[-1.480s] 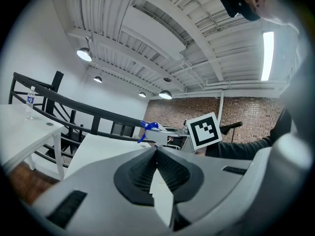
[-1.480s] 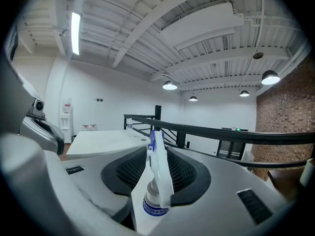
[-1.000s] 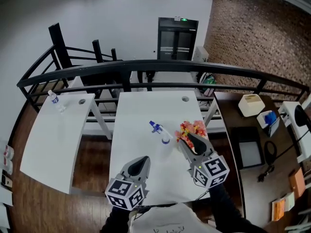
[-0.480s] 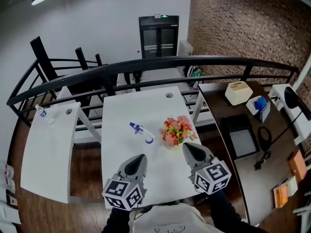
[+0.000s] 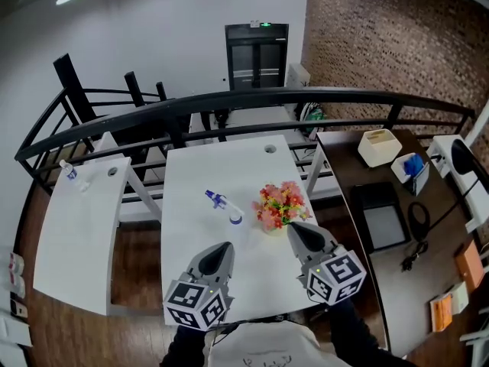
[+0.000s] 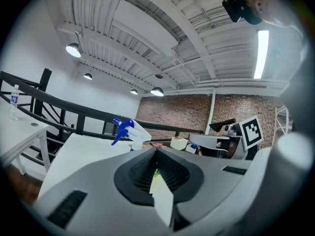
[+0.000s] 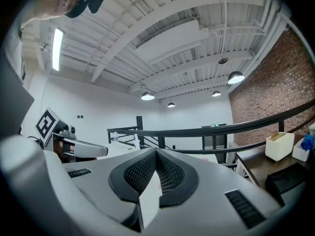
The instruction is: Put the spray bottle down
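The spray bottle [image 5: 224, 206], white with a blue trigger head, lies on its side near the middle of the white table [image 5: 191, 174], and no gripper touches it. In the left gripper view its blue trigger [image 6: 122, 129] shows just past the jaws. My left gripper [image 5: 224, 248] hovers over the table's near part, short of the bottle, jaws shut and empty [image 6: 156, 150]. My right gripper [image 5: 295, 229] sits to the right, just below the flowers, also shut with nothing held [image 7: 156, 151].
A small pot of pink and orange flowers [image 5: 280, 203] stands right of the bottle. A second white table [image 5: 76, 228] at the left carries a water bottle [image 5: 70, 172]. A black railing [image 5: 252, 102] runs behind. A dark desk [image 5: 359, 176] with a box [image 5: 380, 147] is at the right.
My right gripper has drawn back from the flowers toward the near table edge. The left gripper moved slightly. The spray bottle lies where it was.
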Motion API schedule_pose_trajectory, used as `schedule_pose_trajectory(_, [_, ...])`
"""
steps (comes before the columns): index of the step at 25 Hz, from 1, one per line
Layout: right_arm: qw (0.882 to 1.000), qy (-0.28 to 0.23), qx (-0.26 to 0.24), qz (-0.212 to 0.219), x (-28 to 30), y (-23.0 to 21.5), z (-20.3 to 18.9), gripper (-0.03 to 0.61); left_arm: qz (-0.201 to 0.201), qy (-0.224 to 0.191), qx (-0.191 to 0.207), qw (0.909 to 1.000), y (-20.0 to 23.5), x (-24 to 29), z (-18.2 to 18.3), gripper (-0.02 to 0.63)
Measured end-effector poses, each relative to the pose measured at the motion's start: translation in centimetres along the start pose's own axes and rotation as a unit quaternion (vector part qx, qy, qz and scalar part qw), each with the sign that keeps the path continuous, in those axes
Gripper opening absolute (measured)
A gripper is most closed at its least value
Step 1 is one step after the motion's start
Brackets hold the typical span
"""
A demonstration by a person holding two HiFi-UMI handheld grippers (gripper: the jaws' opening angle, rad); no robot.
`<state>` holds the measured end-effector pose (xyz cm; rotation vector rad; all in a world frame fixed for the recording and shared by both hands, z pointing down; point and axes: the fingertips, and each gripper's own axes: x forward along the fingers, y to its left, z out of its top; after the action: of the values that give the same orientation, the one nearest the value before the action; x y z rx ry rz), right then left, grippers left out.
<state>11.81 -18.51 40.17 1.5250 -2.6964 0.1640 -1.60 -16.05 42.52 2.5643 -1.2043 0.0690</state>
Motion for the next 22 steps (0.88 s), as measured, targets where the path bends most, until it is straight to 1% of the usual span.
schedule_pose_trajectory(8, [1.000, 0.005, 0.004, 0.008, 0.1, 0.7, -0.2, -0.011, 0.000, -0.002, 0.004, 1.0000, -0.4, -0.3, 0.3, -0.011])
schedule_pose_trajectory(22, [1.000, 0.006, 0.002, 0.004, 0.1, 0.9, 0.1, -0.011, 0.000, -0.002, 0.005, 1.0000, -0.3, -0.6, 0.6, -0.011])
